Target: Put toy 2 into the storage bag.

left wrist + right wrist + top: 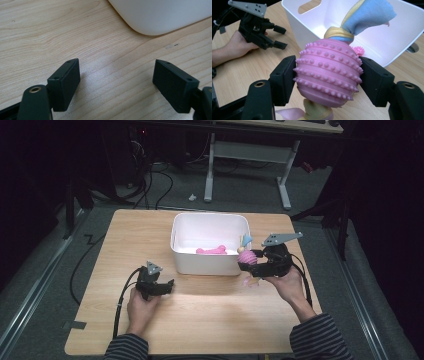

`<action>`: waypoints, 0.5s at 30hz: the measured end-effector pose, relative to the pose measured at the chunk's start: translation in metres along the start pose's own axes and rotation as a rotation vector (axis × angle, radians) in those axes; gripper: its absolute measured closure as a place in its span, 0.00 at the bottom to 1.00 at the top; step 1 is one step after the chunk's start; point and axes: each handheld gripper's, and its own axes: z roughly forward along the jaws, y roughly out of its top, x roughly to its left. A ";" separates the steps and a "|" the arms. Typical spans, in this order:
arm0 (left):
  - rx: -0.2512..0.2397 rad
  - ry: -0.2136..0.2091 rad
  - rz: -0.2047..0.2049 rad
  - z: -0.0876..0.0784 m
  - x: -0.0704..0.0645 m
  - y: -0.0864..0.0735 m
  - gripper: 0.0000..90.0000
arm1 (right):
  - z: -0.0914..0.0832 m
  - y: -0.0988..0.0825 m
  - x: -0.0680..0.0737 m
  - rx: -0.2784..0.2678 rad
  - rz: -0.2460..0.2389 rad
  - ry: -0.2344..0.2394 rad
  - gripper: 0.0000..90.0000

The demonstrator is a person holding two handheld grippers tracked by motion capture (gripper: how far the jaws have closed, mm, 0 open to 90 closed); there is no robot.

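Note:
My right gripper [327, 80] is shut on a pink studded ball toy [328, 72] with yellow and blue cloth knotted at its top; both pads press its sides. In the high view that right gripper [248, 261] holds the pink ball toy [247, 257] just above the table, beside the right front corner of the white bin [210, 265]. A pink toy [211, 251] lies inside the bin. My left gripper [167, 286] rests on the table in front of the bin's left corner. In its own view the left gripper [116, 77] stands open over bare wood.
The white bin [160, 15] sits at the middle back of the wooden table [200, 320]. Beyond the table's far edge are a desk frame [285, 180] and cables [150, 185] on the floor.

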 end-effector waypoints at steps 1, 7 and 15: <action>0.000 0.000 0.000 0.000 0.000 0.000 0.25 | 0.000 0.003 -0.001 0.003 0.000 -0.005 0.38; 0.000 0.000 -0.001 0.000 0.000 0.000 0.25 | 0.005 0.013 -0.004 0.005 0.014 0.000 0.38; 0.000 0.000 -0.001 0.000 0.000 0.000 0.25 | 0.014 0.033 -0.008 0.008 0.016 -0.003 0.38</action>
